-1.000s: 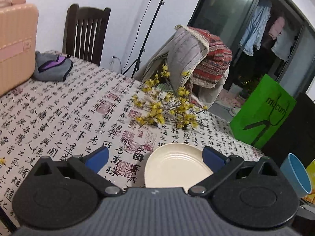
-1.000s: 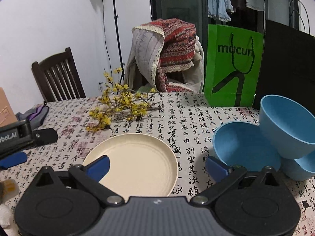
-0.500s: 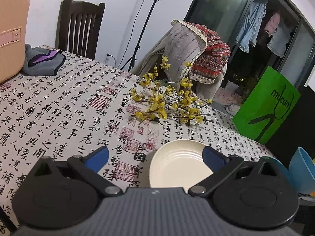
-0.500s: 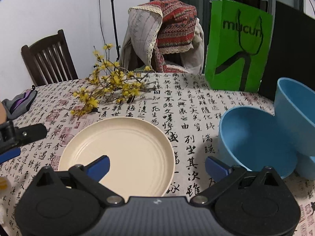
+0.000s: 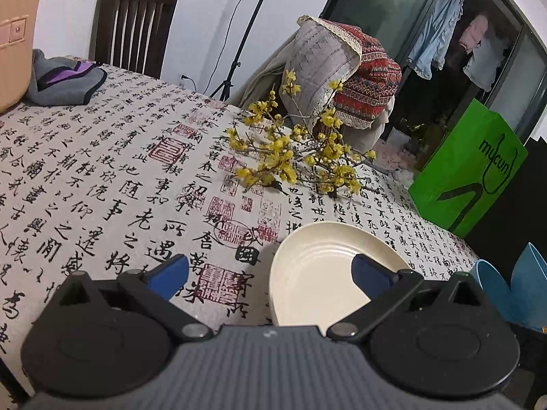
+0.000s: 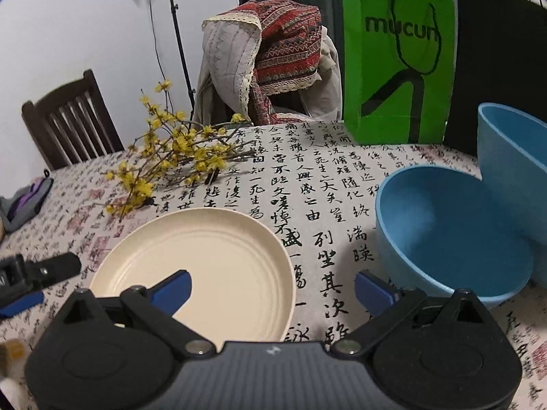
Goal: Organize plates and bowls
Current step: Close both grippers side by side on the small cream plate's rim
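A cream plate [image 6: 212, 249] lies on the calligraphy-print tablecloth [image 6: 307, 184]. Two blue bowls sit to its right: a wide one [image 6: 444, 229] and a taller one [image 6: 512, 164] leaning against it. My right gripper [image 6: 271, 292] hovers low over the plate's right rim. Its jaws are closing, with the rim between them and the pads touching nothing. My left gripper [image 5: 270, 275] is open and straddles the left rim of the plate [image 5: 318, 266]. It also shows in the right wrist view as the left gripper [image 6: 37, 285] beside the plate. The blue bowls [image 5: 523, 290] peek in at the far right.
A spray of yellow flower branches [image 6: 177, 157] lies just beyond the plate. A green paper bag [image 6: 396, 65] stands at the table's far edge beside a chair draped with blankets [image 6: 270, 51]. A grey pouch [image 5: 65, 82] and a tan case [image 5: 17, 37] sit far left.
Both grippers have sunk toward the table, so the plate now looms larger under each. The right jaws stand slightly narrower than before.
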